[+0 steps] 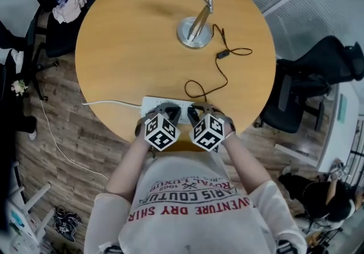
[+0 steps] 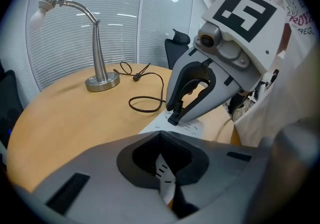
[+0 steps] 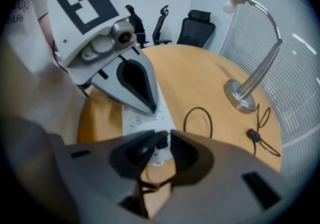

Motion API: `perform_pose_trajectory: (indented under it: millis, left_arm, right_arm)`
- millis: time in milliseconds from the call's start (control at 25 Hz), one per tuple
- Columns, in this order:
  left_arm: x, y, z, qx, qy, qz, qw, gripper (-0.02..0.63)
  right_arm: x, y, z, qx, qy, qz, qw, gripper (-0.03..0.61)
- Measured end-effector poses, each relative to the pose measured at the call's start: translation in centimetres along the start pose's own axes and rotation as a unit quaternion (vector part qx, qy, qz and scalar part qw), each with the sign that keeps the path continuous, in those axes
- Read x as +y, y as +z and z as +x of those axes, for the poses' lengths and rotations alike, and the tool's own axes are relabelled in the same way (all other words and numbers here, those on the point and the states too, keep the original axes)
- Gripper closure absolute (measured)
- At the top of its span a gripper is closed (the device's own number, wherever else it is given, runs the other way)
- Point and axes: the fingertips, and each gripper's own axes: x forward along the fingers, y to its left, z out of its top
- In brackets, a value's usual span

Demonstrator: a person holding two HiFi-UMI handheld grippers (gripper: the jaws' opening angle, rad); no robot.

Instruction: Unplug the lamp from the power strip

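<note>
A silver desk lamp (image 1: 193,30) stands at the far side of the round wooden table (image 1: 125,48). Its black cord (image 1: 223,74) loops toward a white power strip (image 1: 149,102) at the near edge. Both grippers hover over that strip. My left gripper (image 1: 169,112) is shut, its joined tips (image 2: 161,133) resting on the strip (image 2: 192,127). My right gripper (image 1: 197,112) is beside it. In the right gripper view its jaws (image 3: 162,138) stand close round the lamp's black plug (image 3: 163,141), which sits in the strip (image 3: 137,118). One of those jaws looks blurred.
The strip's white cable (image 1: 108,102) runs off the table's left edge down to the wooden floor. Black office chairs stand at the right (image 1: 310,85) and at the upper left (image 1: 62,14), the latter with cloth on it. An inline switch (image 1: 222,54) lies on the cord.
</note>
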Motion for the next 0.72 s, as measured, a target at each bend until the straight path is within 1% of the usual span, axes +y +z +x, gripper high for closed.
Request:
perform_pose_trajectory:
  millis: [160, 240, 360, 480, 640, 720]
  left_arm:
    - [-0.04, 0.14, 0.19, 0.015, -0.029, -0.030, 0.9990, 0.583]
    - [-0.07, 0.12, 0.16, 0.018, -0.036, -0.035, 0.9986, 0.583]
    - [-0.01, 0.10, 0.20, 0.018, -0.034, -0.032, 0.9987, 0.583]
    - [0.03, 0.23, 0.34, 0.017, -0.032, -0.030, 0.9989, 0.583]
    - [0.07, 0.25, 0.38, 0.015, -0.027, -0.029, 0.9991, 0.583]
    - [0.11, 0.20, 0.41, 0.014, -0.025, -0.027, 0.9992, 0.583]
  right_arm:
    - [0.40, -0.43, 0.60, 0.032, 0.015, -0.007, 0.999, 0.468]
    - [0.54, -0.44, 0.68, 0.043, 0.017, -0.021, 0.999, 0.469]
    - [0.62, -0.42, 0.79, 0.055, 0.029, -0.045, 0.997, 0.476]
    - [0.46, -0.44, 0.60, 0.061, 0.046, -0.047, 0.996, 0.491]
    - [0.48, -0.38, 0.35, 0.071, 0.042, -0.078, 0.994, 0.500]
    - [0.50, -0.39, 0.35, 0.073, 0.043, -0.083, 0.993, 0.501]
